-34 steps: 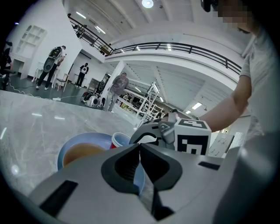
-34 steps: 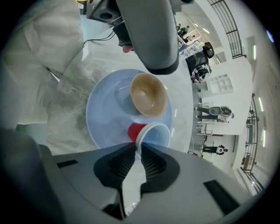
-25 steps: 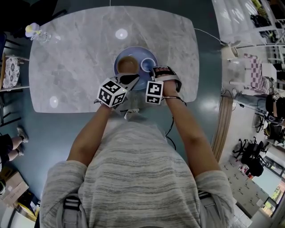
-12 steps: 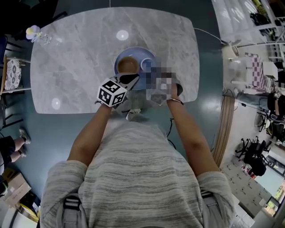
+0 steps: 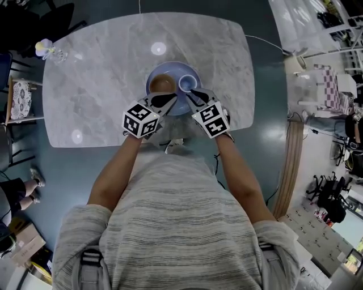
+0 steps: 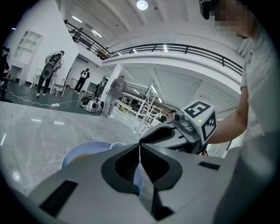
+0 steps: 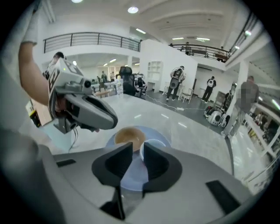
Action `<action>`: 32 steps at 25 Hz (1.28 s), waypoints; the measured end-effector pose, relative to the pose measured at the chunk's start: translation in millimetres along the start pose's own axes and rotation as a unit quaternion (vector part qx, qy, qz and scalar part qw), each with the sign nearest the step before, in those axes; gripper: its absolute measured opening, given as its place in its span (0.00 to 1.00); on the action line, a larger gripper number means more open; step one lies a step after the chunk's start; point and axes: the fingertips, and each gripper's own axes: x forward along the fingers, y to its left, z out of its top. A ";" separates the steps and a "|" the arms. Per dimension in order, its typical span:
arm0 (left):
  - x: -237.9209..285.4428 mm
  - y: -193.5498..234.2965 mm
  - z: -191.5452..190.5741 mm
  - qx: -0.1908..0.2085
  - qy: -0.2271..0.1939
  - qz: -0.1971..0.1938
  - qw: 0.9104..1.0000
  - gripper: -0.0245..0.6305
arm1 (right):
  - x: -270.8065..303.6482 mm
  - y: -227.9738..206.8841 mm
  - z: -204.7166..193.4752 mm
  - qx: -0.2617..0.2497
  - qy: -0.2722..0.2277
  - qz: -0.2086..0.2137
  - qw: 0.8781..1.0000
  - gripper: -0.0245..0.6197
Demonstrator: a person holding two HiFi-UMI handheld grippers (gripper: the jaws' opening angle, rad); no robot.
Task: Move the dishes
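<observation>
Blue plate (image 5: pixel 173 68) with bowl (image 5: pixel 162 84) and cup (image 5: pixel 188 84), centre frame, just above both tools: left gripper (image 5: pixel 165 101) clenched at lower-left rim; right gripper (image 5: pixel 193 95) at lower-right rim, jaws apart, just closing, gripping nothing

Bowl (image 5: pixel 163 84), cup (image 5: pixel 188 84) on blue plate (image 5: pixel 173 67)

Bright, even light falls from ceiling lamps (image 6: pixel 142 4) above the marble table (image 5: pixel 102 85). Two round glare spots lie on its polished top, one toward the far edge and one at the near left corner. The blue plate (image 5: pixel 173 69) at the table's middle throws only a faint, soft shadow. Both gripper views are fisheye: lines bow away from the table, corners go black, the nearest foreground is soft. The head view is sharp.
</observation>
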 end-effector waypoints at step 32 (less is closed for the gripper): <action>-20.1 -51.1 55.2 0.047 -0.055 -0.042 0.996 0.07 | -80.1 23.7 54.7 0.141 -0.212 0.068 0.965 0.07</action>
